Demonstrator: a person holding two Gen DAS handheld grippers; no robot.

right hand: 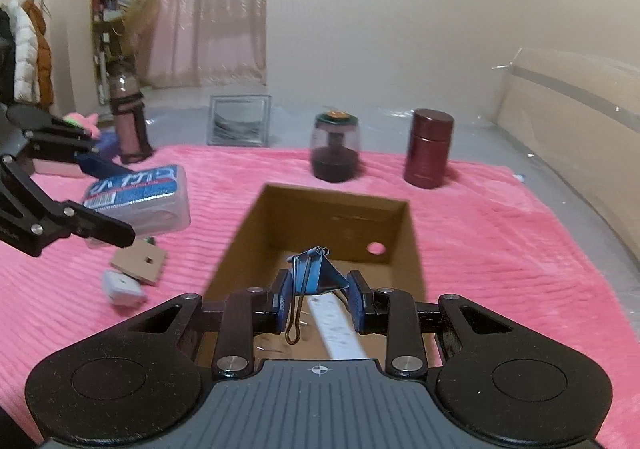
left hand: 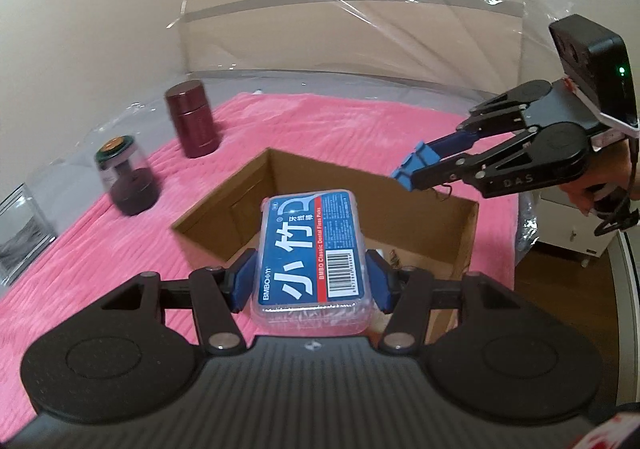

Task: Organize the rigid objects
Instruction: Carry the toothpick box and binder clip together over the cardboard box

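Observation:
My left gripper [left hand: 310, 283] is shut on a clear plastic floss picks box [left hand: 312, 249] with a blue label, its blue pads pressing the box's two long sides. It holds the box over the near rim of an open cardboard box [left hand: 468, 233] on a pink blanket. In the right wrist view, my right gripper [right hand: 320, 297] is shut on a blue binder clip [right hand: 320, 273] above the near end of the same cardboard box [right hand: 332, 205]. The left gripper [right hand: 116, 201] with the floss picks box [right hand: 140, 197] shows at the left there. The right gripper [left hand: 412, 169] reaches in from the right in the left wrist view.
Behind the box stand a maroon canister [right hand: 428, 149] and a clear-domed jar with a dark base [right hand: 335, 149]. A square glass container [right hand: 239, 121] and a tall bottle [right hand: 128, 121] stand farther left. A cardboard scrap [right hand: 140, 261] and a small white object [right hand: 124, 287] lie on the blanket.

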